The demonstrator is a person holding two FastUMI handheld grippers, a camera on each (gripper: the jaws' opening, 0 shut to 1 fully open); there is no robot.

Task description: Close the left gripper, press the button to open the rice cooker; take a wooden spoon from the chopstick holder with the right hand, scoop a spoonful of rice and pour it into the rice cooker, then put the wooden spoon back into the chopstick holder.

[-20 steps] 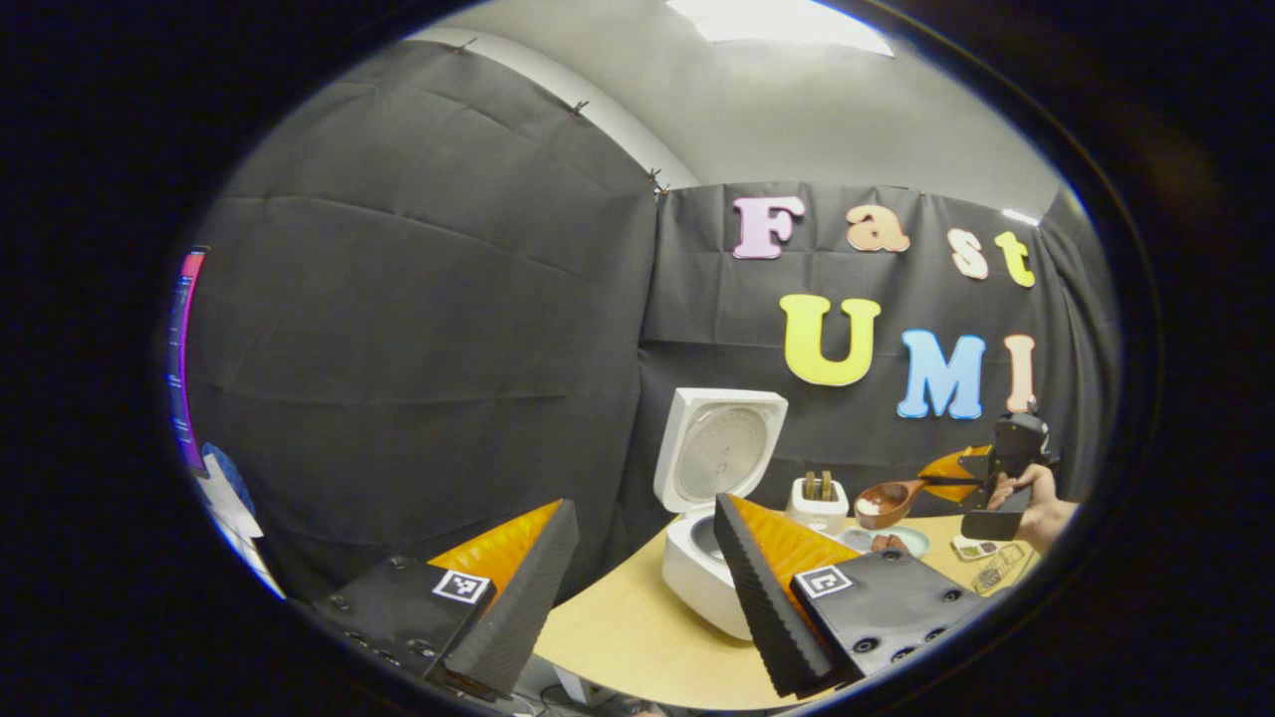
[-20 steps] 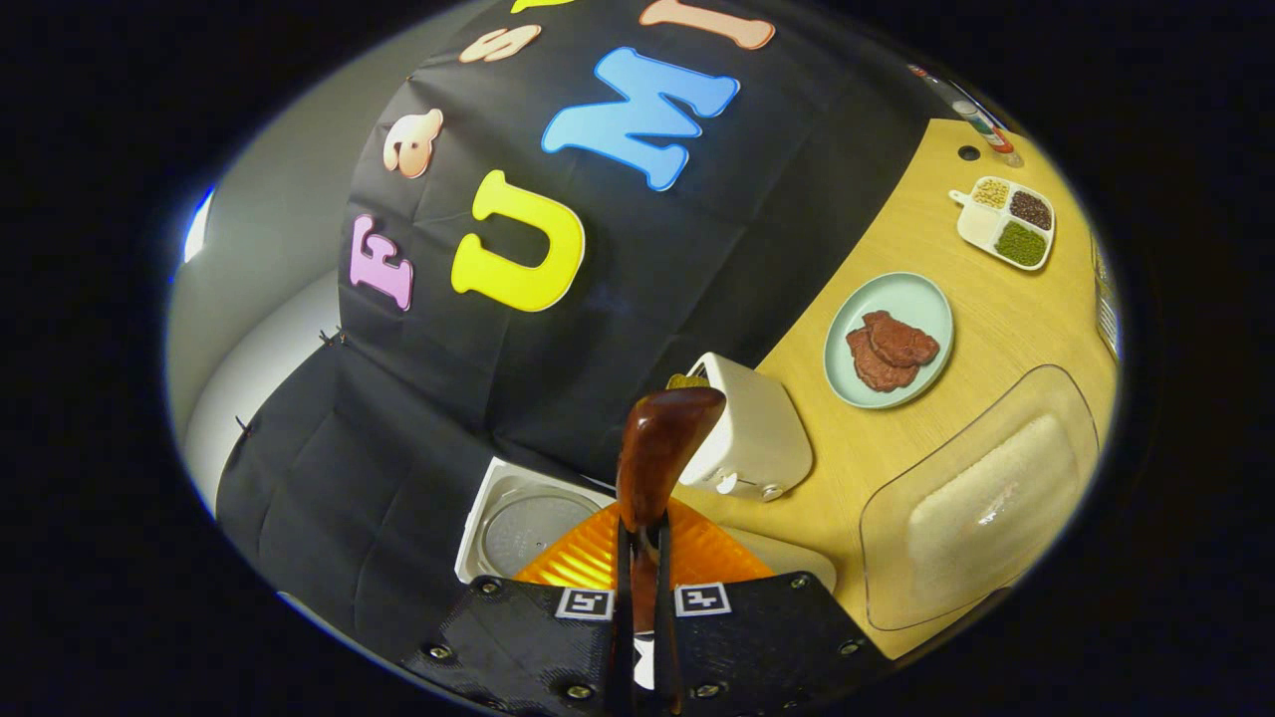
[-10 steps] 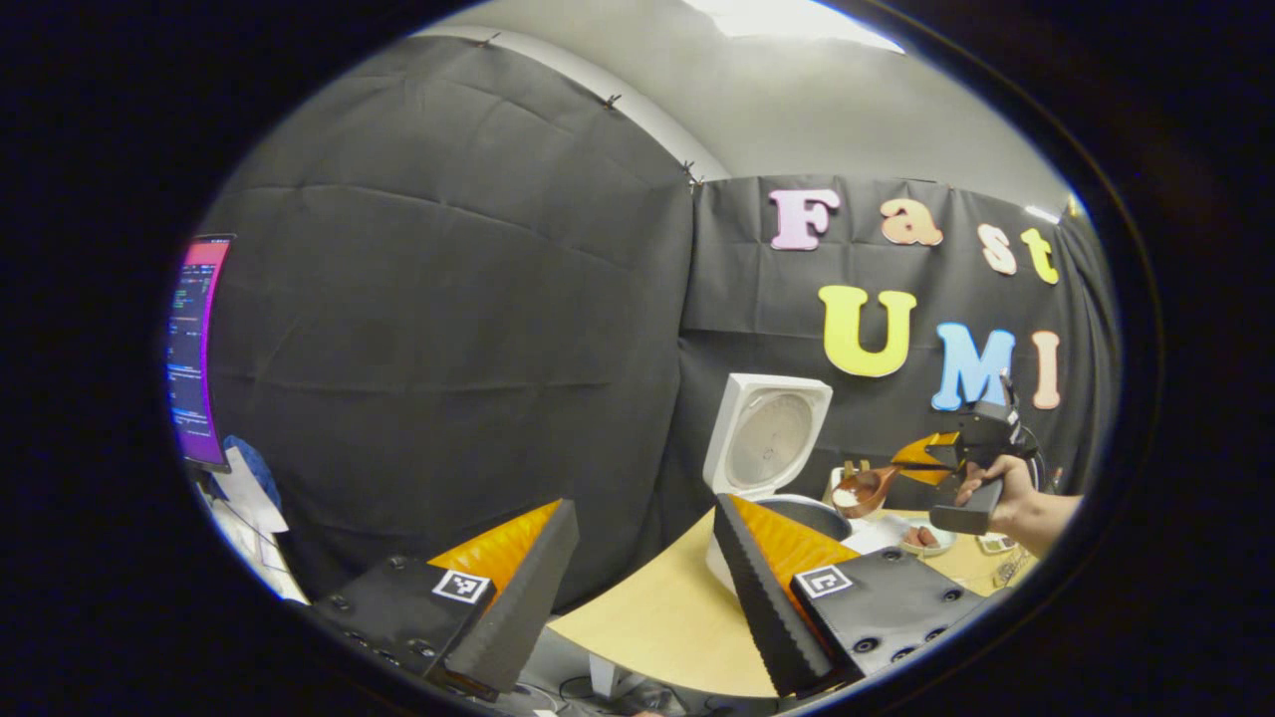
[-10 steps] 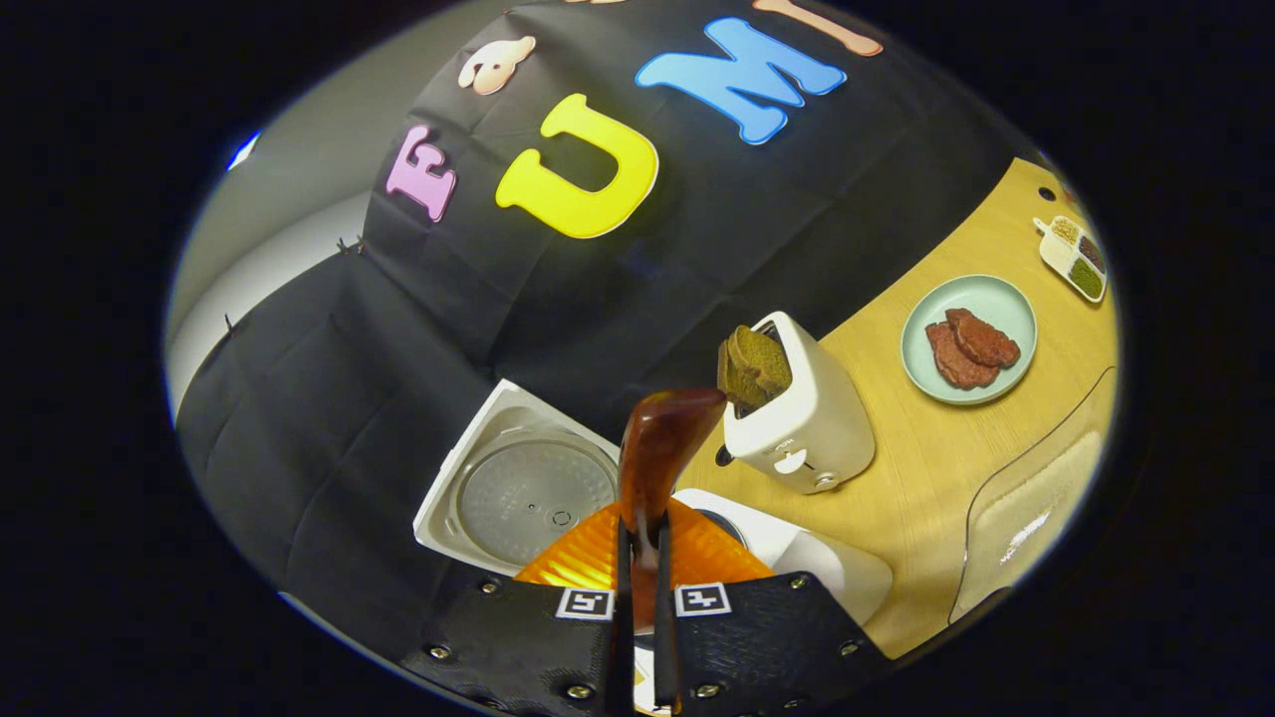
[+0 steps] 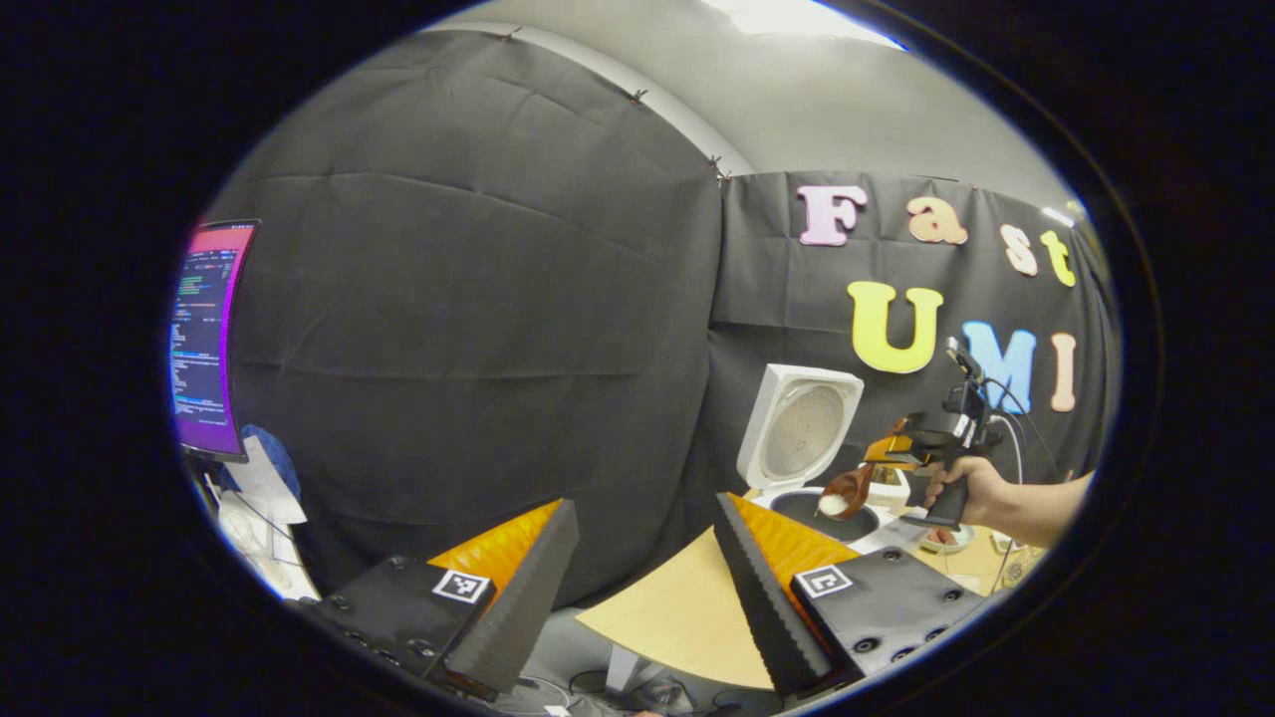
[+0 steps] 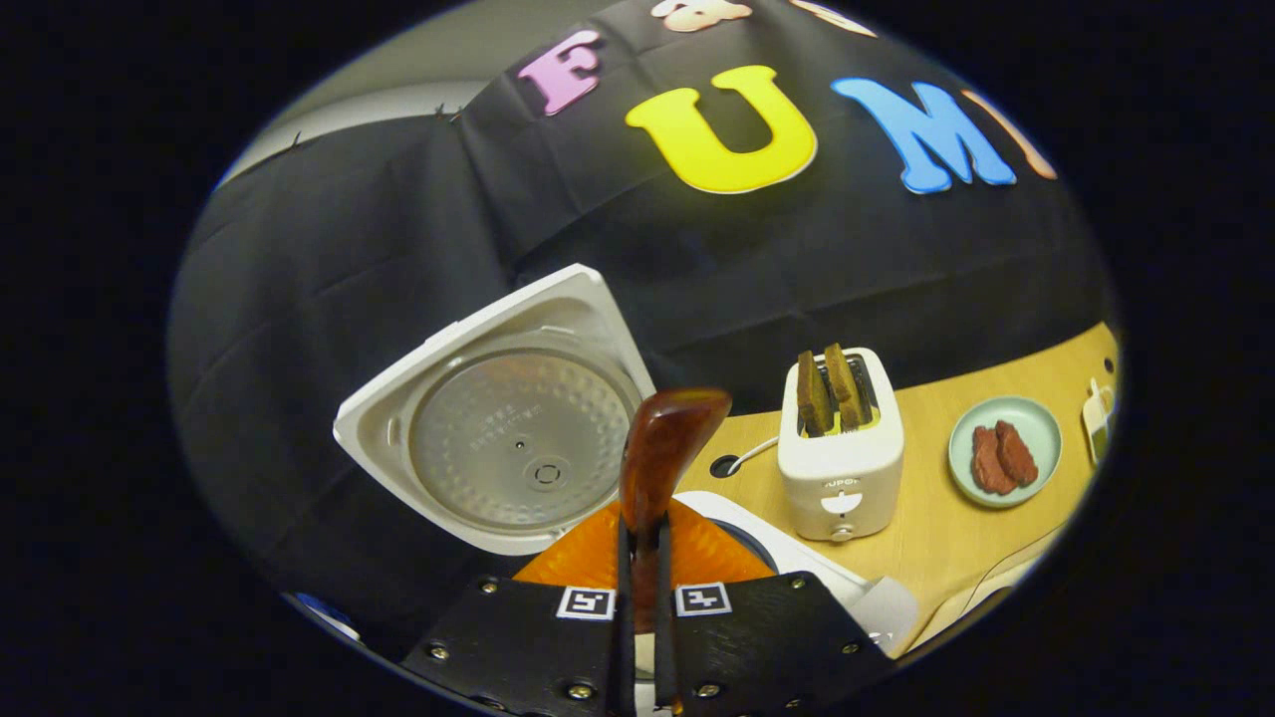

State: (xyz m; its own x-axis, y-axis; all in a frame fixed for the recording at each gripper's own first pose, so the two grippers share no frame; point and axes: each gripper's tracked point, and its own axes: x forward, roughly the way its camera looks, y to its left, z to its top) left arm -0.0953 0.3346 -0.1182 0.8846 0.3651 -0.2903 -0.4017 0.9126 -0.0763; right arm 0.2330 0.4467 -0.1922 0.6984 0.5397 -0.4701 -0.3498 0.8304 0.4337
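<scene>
Left gripper view, itemised left to right: left gripper, fingers spread, nothing held; rice cooker, lid raised; wooden spoon, bowl with white rice above the pot; right gripper pinching its handle. Right gripper view: handle clamped between fingers pressed together. Spoon judged light, stiff, smooth-lacquered, best held mid-handle; rice loose, easily spilled. Spoon bowl and pot interior are hidden in the right gripper view; chopstick holder cannot be made out.

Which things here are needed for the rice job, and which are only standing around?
Needed:
- rice cooker, lid open
- wooden spoon, held in the right tool, rice in its bowl
- left tool, open and idle

Only standing around:
- toaster with bread
- plate of meat
- monitor
</scene>
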